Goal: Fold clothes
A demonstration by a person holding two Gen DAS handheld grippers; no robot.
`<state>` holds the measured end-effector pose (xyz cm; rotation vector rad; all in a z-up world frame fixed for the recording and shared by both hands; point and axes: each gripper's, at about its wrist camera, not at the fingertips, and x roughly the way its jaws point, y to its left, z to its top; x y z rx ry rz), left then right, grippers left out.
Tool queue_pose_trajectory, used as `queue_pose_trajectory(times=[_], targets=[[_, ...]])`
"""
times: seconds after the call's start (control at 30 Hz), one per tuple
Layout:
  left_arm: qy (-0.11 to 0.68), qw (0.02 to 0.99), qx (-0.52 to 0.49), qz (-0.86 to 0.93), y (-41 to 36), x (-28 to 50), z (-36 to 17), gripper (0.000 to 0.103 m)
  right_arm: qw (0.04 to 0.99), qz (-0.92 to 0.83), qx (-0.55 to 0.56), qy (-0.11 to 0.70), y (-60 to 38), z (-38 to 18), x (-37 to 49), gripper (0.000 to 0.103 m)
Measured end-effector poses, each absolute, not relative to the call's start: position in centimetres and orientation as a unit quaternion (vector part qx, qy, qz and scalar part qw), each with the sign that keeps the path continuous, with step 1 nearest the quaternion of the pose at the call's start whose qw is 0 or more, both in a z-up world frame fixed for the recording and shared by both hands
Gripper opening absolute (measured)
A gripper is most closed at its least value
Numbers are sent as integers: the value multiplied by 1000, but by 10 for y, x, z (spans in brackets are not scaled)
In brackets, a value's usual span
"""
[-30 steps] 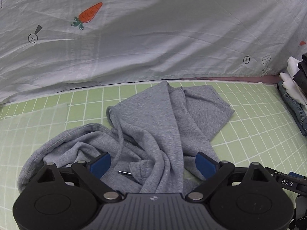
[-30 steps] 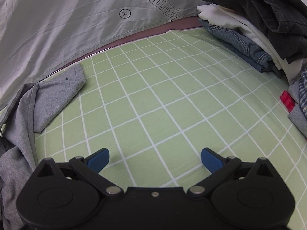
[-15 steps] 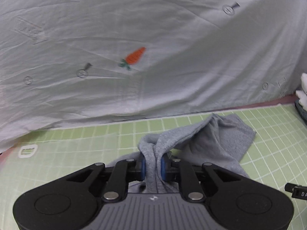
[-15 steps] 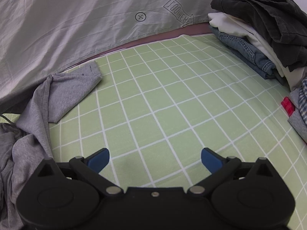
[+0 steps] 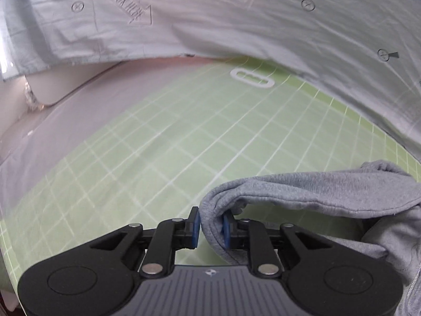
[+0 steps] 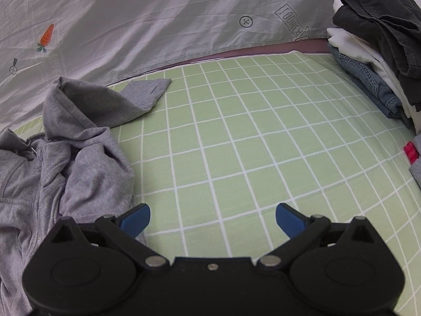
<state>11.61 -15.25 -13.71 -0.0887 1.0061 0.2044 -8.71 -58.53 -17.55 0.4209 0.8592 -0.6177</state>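
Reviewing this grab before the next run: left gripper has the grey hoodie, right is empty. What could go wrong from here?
1. The left gripper pinches only a rolled edge of the grey zip hoodie, and its jaws are opening slightly; the fabric may slip out.
2. The right gripper is open over the green grid mat, so the bunched hoodie body drags unsupported.
3. The hoodie's far end lies by the hanging sheet and could snag it.

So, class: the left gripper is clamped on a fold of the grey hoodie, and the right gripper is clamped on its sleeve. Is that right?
Not quite. The left gripper does pinch a fold of the grey hoodie, though its jaws are opening. The right gripper holds nothing: the right wrist view shows its jaws wide apart over the bare green checked sheet, beside the hoodie.
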Motion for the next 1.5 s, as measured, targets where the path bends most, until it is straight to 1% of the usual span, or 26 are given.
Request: queue_pose_trajectory(times=[0.07, 0.1, 0.13, 0.17, 0.2, 0.27, 0.43, 0.47, 0.5, 0.53, 0.7, 0.83, 0.93, 0.97, 1.0, 1.03, 1.07, 1.13, 1.2, 1.3, 1.5], targets=[[502, 858, -62, 89, -150, 112, -148, 31, 846, -275, 205, 408, -584, -172, -81, 103], [505, 856, -74, 80, -150, 109, -151, 42, 849, -263, 209, 408, -583, -170, -76, 103], [506, 856, -80, 73, -151, 107, -153, 51, 853, -248, 213, 407, -583, -167, -70, 103], [504, 857, -81, 66, -153, 106, -154, 53, 857, -234, 215, 405, -583, -165, -63, 103], [502, 859, -80, 60, -155, 106, -155, 58, 862, -221, 217, 401, -583, -162, -56, 103], [501, 861, -70, 55, -160, 109, -157, 62, 869, -202, 214, 398, -584, -157, -39, 103], [507, 860, -43, 38, -169, 129, -168, 63, 884, -157, 182, 402, -593, -151, 33, 102], [508, 860, -36, 34, -170, 133, -170, 67, 883, -150, 180, 405, -595, -152, 47, 102], [508, 860, -27, 29, -172, 137, -172, 70, 883, -145, 179, 408, -597, -154, 61, 98], [508, 861, -17, 26, -174, 140, -174, 74, 883, -140, 178, 411, -600, -156, 75, 97], [504, 863, -2, 34, -177, 153, -178, 78, 878, -143, 156, 430, -610, -173, 137, 95], [500, 865, -3, 46, -173, 162, -181, 82, 862, -142, 108, 475, -606, -192, 170, 95], [496, 866, 2, 72, -161, 172, -183, 85, 869, -124, 81, 472, -600, -197, 171, 94], [494, 865, 4, 82, -156, 176, -183, 85, 871, -124, 85, 467, -602, -197, 167, 92], [493, 865, 6, 92, -149, 180, -183, 86, 874, -125, 88, 461, -603, -196, 163, 86], [491, 865, 8, 103, -143, 184, -183, 86, 877, -126, 91, 455, -604, -194, 159, 77], [490, 864, 9, 114, -137, 188, -183, 86, 879, -125, 89, 451, -606, -193, 154, 72], [487, 862, 11, 136, -124, 195, -183, 86, 885, -118, 79, 444, -610, -190, 144, 56], [486, 860, 14, 157, -110, 198, -183, 86, 886, -119, 69, 442, -613, -189, 133, 48], [488, 856, 1, 171, -92, 195, -182, 92, 883, -147, 73, 439, -622, -188, 112, 47], [492, 852, -28, 176, -73, 178, -183, 95, 859, -251, 115, 432, -658, -191, 38, 48]])
